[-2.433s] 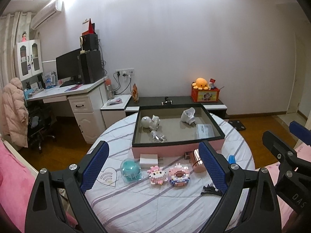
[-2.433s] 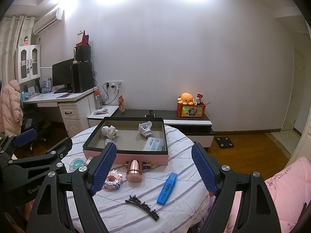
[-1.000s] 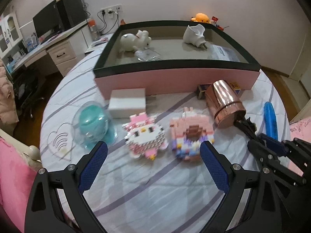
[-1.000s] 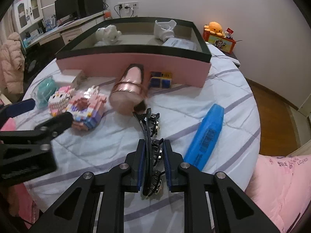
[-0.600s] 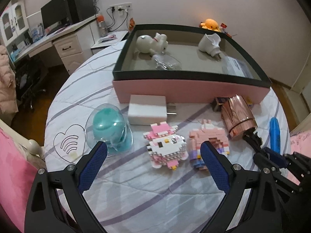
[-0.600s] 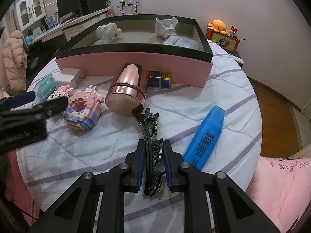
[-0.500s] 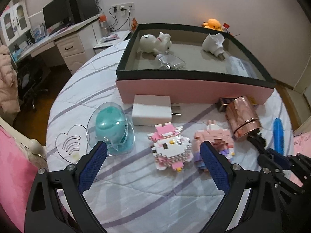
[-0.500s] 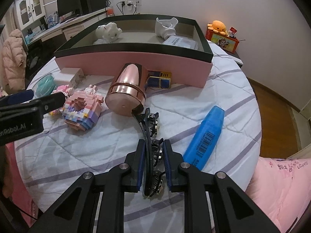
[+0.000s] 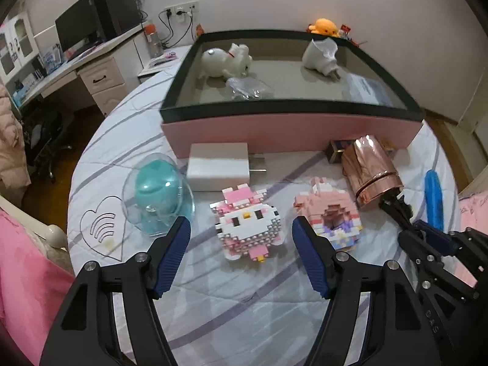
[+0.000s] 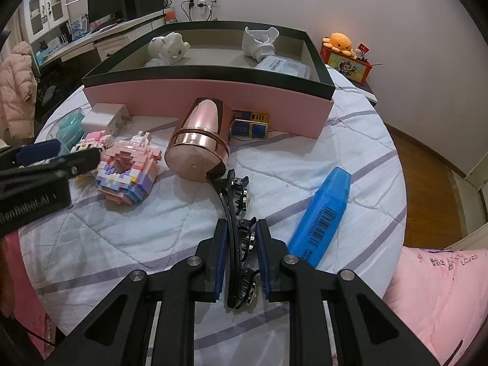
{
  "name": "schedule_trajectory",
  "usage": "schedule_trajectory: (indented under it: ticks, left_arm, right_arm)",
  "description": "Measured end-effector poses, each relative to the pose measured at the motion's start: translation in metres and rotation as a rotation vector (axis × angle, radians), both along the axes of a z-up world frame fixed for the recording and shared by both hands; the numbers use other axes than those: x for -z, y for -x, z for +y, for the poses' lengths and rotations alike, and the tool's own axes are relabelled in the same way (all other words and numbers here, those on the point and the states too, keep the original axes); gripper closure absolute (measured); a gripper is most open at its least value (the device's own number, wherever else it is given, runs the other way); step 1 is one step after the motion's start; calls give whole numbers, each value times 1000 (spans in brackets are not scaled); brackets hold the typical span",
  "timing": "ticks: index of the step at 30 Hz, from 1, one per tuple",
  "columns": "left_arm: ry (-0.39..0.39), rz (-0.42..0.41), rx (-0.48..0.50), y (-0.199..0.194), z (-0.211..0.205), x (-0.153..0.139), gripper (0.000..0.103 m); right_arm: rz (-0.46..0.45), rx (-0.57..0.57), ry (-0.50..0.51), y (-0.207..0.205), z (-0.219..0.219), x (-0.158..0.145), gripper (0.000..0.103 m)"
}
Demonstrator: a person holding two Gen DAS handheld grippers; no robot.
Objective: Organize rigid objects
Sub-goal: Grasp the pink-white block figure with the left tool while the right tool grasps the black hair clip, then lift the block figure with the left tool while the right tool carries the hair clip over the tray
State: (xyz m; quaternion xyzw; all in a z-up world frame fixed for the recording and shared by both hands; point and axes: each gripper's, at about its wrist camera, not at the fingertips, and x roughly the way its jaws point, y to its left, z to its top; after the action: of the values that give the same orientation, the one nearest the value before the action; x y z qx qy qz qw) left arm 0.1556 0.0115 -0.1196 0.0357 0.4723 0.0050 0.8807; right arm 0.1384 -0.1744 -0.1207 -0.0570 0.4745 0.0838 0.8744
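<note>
A black hair clip [image 10: 236,213] with toothed edges lay on the round tabletop [image 10: 305,164], pinched between the blue pads of the right hand-held gripper [image 10: 241,245], whose jaws were clamped tight on its near half; its far tip reached to just beside the base of a rose-gold metal cup [image 10: 199,140] lying on its side. To the right of the clip lay a blue highlighter [image 10: 323,213] with a barcode label, apart from it. The left hand-held gripper [image 9: 241,228] hovered over a pink-and-white cat figure [image 9: 247,222] made of small building blocks; its jaws were closing, the figure sat between them, and the pads were not touching it. Just to the right of that figure lay a second block figure [image 9: 329,213] in pink and purple. To the left stood a teal object under a clear dome [image 9: 157,192], and behind the cat figure lay a white plug adapter [image 9: 218,166]. Behind all of these sat a shallow pink box [image 9: 289,131] with a dark rim, holding a white animal figurine [image 9: 225,59], a white shell-like piece [image 9: 320,56], a clear plastic bag [image 9: 248,88] and a flat packet [image 9: 367,87]. A small blue-and-gold box [image 10: 248,123] rested against the pink box's front wall, beside the cup. The tabletop wore a white quilted cover with purple stripes.
</note>
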Motion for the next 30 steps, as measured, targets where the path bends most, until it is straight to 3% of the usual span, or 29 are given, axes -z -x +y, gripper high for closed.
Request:
schedule_trajectory:
  ticks: [8, 10, 11, 15, 24, 30]
  left_arm:
    - [28, 39, -21, -16, 2, 16, 32]
    - [38, 33, -17, -19, 3, 17, 42]
    - [28, 29, -7, -19, 2, 17, 57]
    - [-20, 13, 13, -19, -5, 17, 57]
    - [1, 19, 15, -16, -1, 11, 57]
    - [-4, -20, 17, -5, -1, -5, 57]
  right_arm:
    - [3, 0, -15, -1, -4, 0, 84]
    - [3, 1, -14, -2, -4, 0, 84]
    - [3, 2, -14, -2, -3, 0, 84]
    - [5, 3, -10, -3, -2, 0, 84]
    - [-2, 7, -21, -1, -3, -4, 83]
    - [-47, 10, -38, 8, -4, -20, 84]
